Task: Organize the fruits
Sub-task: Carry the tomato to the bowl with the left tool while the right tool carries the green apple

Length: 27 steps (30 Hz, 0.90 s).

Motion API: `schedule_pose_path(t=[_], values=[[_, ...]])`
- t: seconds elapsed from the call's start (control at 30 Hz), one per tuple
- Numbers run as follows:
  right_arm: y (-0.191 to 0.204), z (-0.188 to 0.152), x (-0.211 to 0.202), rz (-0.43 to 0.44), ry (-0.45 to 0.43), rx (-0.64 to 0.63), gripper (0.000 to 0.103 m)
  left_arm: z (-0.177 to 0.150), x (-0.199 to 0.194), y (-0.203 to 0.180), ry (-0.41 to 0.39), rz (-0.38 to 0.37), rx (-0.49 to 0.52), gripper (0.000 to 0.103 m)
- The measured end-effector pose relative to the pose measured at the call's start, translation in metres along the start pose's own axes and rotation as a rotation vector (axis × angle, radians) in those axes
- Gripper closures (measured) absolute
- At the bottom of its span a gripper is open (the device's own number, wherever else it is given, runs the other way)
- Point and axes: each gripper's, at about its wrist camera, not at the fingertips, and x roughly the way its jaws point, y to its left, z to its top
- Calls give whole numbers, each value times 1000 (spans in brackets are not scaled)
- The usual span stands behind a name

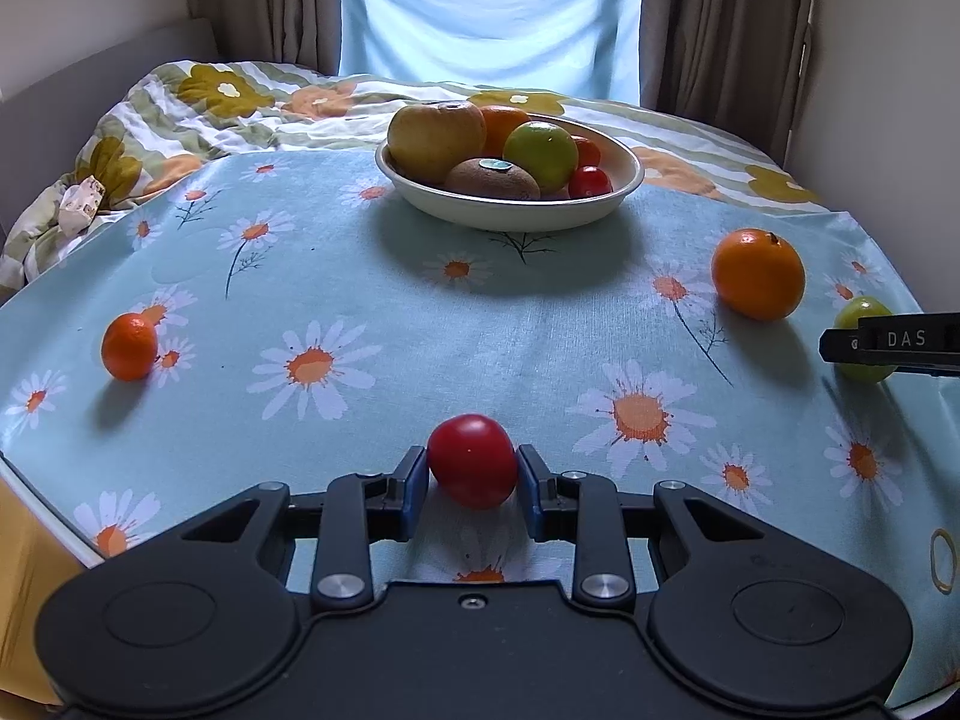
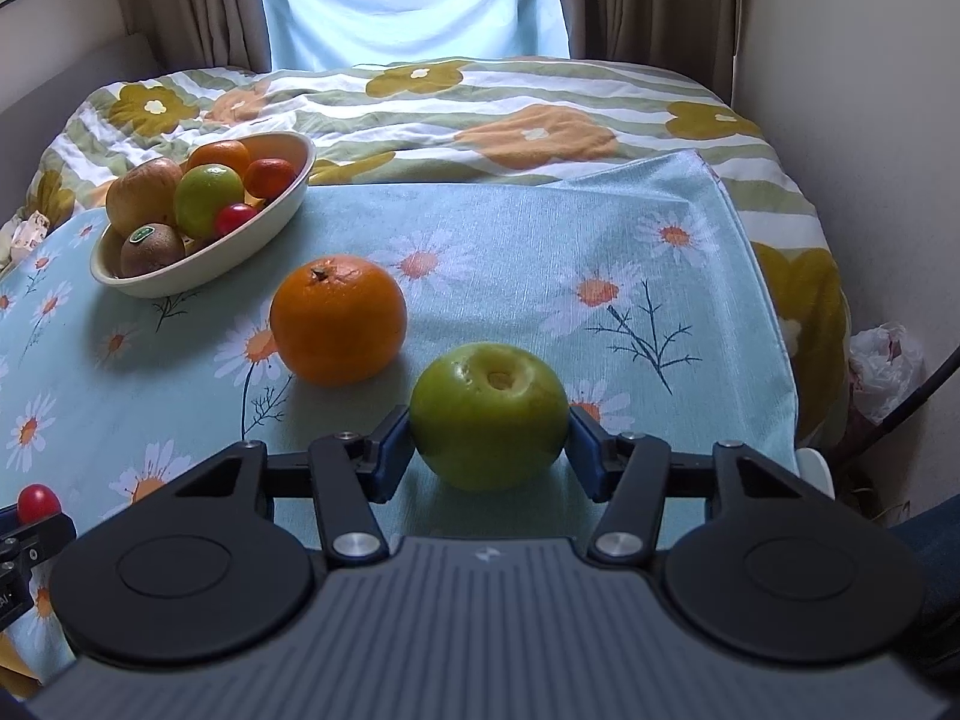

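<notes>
Gripping a red tomato (image 1: 474, 461) at the near edge of the daisy tablecloth (image 1: 420, 330), my left gripper (image 1: 473, 483) has both blue pads pressed against its sides. My right gripper (image 2: 489, 450) sits around a green apple (image 2: 489, 415) near the cloth's right edge, pads touching its flanks. A large orange (image 2: 338, 319) rests just beside the apple. I see a small mandarin (image 1: 129, 346) near the left edge, and the fruit bowl (image 1: 510, 207) at the far edge.
</notes>
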Motion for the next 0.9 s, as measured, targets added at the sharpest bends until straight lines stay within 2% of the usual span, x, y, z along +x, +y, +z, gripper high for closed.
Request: schedule_pose_path(t=[0.47,0.9], values=[[-4,12,-25,17,-42,13,34,18,-19,-4,-42,0,-6,68],[9,52,-78,79,-94,-10,34,59,-68,-10,-134,5,19,68]])
